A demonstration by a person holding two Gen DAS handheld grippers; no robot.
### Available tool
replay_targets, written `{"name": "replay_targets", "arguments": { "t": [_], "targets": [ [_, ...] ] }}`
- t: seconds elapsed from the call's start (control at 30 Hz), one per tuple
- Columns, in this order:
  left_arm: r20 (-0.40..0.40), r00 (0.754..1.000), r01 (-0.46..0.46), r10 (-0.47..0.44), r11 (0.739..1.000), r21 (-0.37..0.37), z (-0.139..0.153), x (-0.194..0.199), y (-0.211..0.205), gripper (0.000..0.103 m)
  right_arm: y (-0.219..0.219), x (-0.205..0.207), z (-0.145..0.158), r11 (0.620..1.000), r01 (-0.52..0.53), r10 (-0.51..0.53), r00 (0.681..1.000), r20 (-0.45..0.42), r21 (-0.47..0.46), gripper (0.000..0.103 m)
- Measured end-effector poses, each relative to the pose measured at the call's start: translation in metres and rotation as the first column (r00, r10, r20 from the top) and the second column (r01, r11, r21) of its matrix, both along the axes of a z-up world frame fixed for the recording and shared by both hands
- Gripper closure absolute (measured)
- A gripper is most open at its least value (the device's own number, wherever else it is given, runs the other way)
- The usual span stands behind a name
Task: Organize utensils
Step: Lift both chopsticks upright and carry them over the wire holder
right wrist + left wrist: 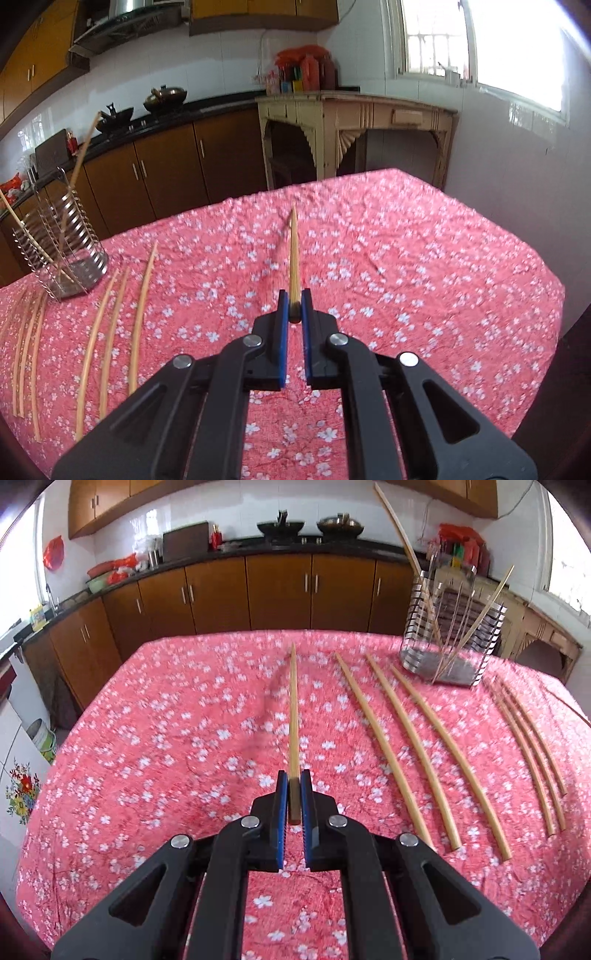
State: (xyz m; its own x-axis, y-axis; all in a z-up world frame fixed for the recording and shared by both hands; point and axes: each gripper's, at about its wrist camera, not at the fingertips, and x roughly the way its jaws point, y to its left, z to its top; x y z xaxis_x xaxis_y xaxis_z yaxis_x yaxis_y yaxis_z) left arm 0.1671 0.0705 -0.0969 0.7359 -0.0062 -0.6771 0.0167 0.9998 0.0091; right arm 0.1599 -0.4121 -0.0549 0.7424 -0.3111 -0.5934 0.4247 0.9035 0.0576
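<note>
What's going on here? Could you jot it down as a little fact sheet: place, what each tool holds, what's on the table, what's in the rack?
place: kitchen, table under a pink floral cloth
left gripper: jaws shut on one chopstick, pointing forward
right gripper: jaws shut on another chopstick
loose chopsticks: six lie on the cloth, in two groups of three
rack: metal, at the table's far side, with two chopsticks leaning inside
remaining: both held chopsticks and the six loose ones are not yet in the rack

- The left gripper [294, 781] had black linkage arms, round silver pivot pins and blue ribbed pads.
- The right gripper [294, 301] was identical.
</note>
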Motion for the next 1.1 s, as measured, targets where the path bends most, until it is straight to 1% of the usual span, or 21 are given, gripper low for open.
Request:
{"name": "replay_targets", "arguments": {
  "t": [0.17,0.27,0.37,0.53,0.8,0.97,1.1],
  "targets": [
    [0.114,0.993,-0.005,0.006,1.000,-0.009,0.025,-0.014,0.003,0.096,0.005,-0.008,0.018,0.999,-0.007,0.009,0.998,0.061,-0.034,0.095],
    [0.195,0.981,-0.017,0.020,1.000,-0.017,0.044,-0.021,0.005,0.096,0.010,-0.011,0.029,0.999,-0.013,0.018,0.995,0.098,-0.050,0.095],
    [0.270,0.962,-0.031,0.037,0.999,-0.026,0.062,-0.025,0.007,0.096,0.015,-0.014,0.042,0.997,-0.017,0.027,0.990,0.135,-0.071,0.095],
    [0.351,0.935,-0.037,0.054,0.998,-0.054,0.086,-0.027,0.010,0.096,0.022,-0.015,0.067,0.995,-0.027,0.045,0.979,0.201,-0.095,0.095],
    [0.401,0.912,-0.055,0.083,0.995,-0.082,0.104,-0.024,0.010,0.096,0.026,-0.014,0.093,0.994,-0.051,0.075,0.959,0.272,-0.096,0.095],
    [0.430,0.899,-0.049,0.083,0.995,-0.090,0.113,-0.025,0.009,0.096,0.024,-0.013,0.108,0.994,-0.069,0.090,0.947,0.309,-0.080,0.095],
    [0.458,0.884,-0.044,0.089,0.993,-0.107,0.126,-0.026,0.010,0.096,0.028,-0.014,0.122,0.993,-0.079,0.105,0.934,0.342,-0.090,0.095]
  ]
}}
